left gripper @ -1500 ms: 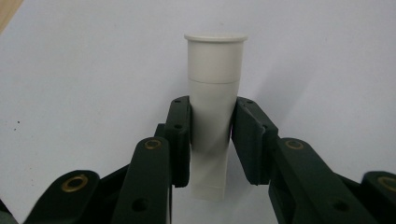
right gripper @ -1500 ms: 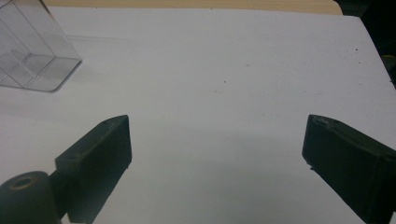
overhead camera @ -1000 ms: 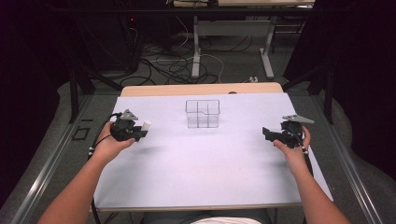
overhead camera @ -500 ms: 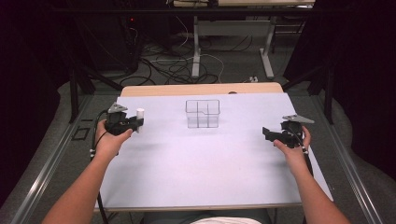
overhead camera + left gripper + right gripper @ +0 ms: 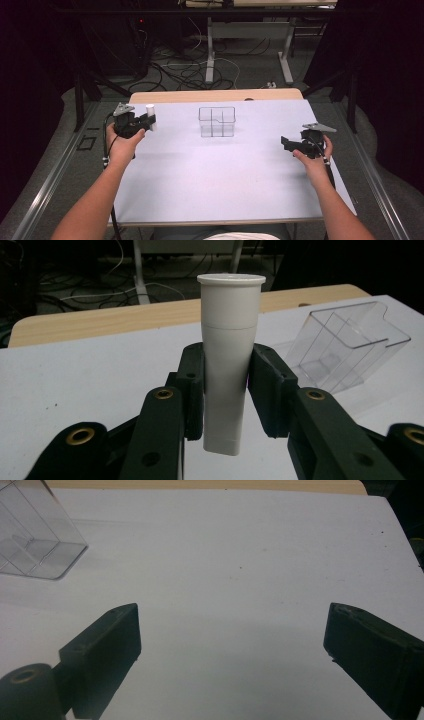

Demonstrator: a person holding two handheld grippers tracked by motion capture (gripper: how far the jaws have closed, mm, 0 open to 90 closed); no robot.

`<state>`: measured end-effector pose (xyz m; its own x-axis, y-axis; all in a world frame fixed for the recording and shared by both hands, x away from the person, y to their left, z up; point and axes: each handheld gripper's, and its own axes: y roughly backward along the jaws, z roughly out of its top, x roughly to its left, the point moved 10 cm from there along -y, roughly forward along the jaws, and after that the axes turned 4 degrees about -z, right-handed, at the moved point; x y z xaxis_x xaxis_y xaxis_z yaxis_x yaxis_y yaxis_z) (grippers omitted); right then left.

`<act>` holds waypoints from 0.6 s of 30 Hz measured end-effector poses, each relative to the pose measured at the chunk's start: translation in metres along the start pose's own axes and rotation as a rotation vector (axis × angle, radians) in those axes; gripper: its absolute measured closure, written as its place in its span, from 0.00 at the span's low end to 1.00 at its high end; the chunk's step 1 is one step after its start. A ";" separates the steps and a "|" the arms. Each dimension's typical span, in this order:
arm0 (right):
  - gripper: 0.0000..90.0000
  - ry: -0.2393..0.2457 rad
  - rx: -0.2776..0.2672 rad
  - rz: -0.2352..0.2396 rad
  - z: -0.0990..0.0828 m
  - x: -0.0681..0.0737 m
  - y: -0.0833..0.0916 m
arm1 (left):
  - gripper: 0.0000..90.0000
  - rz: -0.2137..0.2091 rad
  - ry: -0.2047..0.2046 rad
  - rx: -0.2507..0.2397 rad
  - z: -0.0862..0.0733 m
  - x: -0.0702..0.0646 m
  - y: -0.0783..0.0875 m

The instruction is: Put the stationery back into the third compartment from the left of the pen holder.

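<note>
At the left edge of the white tabletop (image 5: 210,175) we see the left tool (image 5: 146,122) clamped on a white plastic tube (image 5: 150,116), which stands upright between the jaws with its cap end up. In the left gripper view the two black pads press on the tube (image 5: 227,365) from both sides at about mid-height, and its flat crimped end hangs just below them, clear of the surface. Near the far middle of the tabletop we see a clear plastic organizer box (image 5: 216,121) with inner dividers, well apart from the tube and to its right. On the right side, the right tool (image 5: 286,144) hovers low over the tabletop, its jaws standing wide apart with nothing between them; in the right gripper view we see bare white surface between the jaws and a corner of the clear box (image 5: 35,540) at upper left
</note>
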<state>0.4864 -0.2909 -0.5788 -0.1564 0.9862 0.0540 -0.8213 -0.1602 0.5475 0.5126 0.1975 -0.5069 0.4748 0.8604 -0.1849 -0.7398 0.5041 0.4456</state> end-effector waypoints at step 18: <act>0.09 -0.003 -0.002 0.008 0.000 0.001 0.000 | 0.76 -0.065 -0.060 -0.044 0.033 -0.054 -0.036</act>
<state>0.4863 -0.2898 -0.5782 -0.1613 0.9850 0.0608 -0.8209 -0.1681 0.5458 0.5295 0.1307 -0.4838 0.5492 0.8204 -0.1591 -0.7261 0.5626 0.3952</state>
